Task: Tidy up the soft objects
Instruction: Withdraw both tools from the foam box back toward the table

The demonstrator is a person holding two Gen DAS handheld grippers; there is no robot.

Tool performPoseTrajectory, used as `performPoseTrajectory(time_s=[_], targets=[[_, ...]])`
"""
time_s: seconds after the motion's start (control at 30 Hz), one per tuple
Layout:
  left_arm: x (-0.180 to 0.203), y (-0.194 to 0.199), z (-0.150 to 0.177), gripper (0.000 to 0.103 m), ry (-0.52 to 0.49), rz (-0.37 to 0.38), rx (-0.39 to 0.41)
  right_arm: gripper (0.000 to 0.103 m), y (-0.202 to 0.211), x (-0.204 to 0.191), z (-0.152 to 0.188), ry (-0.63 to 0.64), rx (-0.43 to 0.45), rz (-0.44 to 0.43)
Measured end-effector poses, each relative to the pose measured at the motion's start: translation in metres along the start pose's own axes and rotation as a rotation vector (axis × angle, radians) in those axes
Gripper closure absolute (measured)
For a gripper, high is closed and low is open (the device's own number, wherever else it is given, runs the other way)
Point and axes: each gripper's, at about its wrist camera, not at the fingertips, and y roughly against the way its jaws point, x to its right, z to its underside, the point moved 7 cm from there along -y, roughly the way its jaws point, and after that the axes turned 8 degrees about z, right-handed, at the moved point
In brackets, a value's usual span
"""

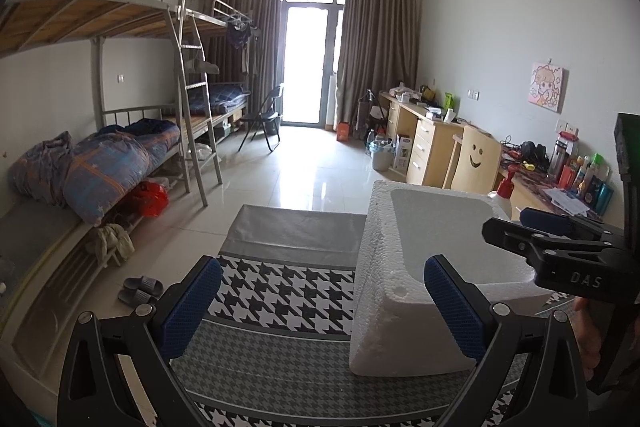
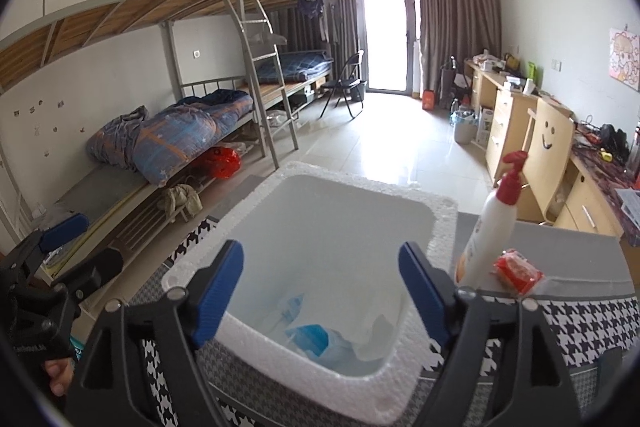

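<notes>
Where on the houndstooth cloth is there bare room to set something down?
Free: the houndstooth cloth left of the foam box, up to its grey far border. Crowded: right of the box, where the lotion bottle and red packet sit.

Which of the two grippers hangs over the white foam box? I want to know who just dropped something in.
The right gripper, jaws open above the white foam box holding blue-and-white packets. The left gripper hangs open beside the box, over the houndstooth cloth.

Soft blue-and-white packets (image 2: 316, 337) lie crumpled inside the open white foam box (image 2: 404, 379)
</notes>
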Motion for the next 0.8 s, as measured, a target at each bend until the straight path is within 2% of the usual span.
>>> performPoseTrajectory(time_s=[0.27, 0.33, 0.4, 0.63, 0.8], targets=[[0.014, 0.016, 0.001, 0.001, -0.028, -0.005, 0.017, 0.019, 0.029, 0.007, 0.007, -0.016, 0.043, -0.033], [0.016, 0.019, 0.0, 0.001, -0.025, -0.001, 0.023, 0.012, 0.034, 0.008, 0.005, -0.017, 0.058, -0.032], [0.018, 0.023, 0.0, 0.001, -0.026, 0.003, 0.027, 0.011, 0.042, 0.011, 0.006, -0.027, 0.077, -0.024], [0.027, 0.039, -0.001, 0.001, -0.029, 0.015, 0.059, 0.011, 0.069, 0.01, 0.011, -0.013, 0.143, -0.004], [0.034, 0.05, 0.001, 0.001, -0.039, 0.033, 0.072, 0.011, 0.08, 0.012, 0.017, -0.005, 0.159, -0.003]])
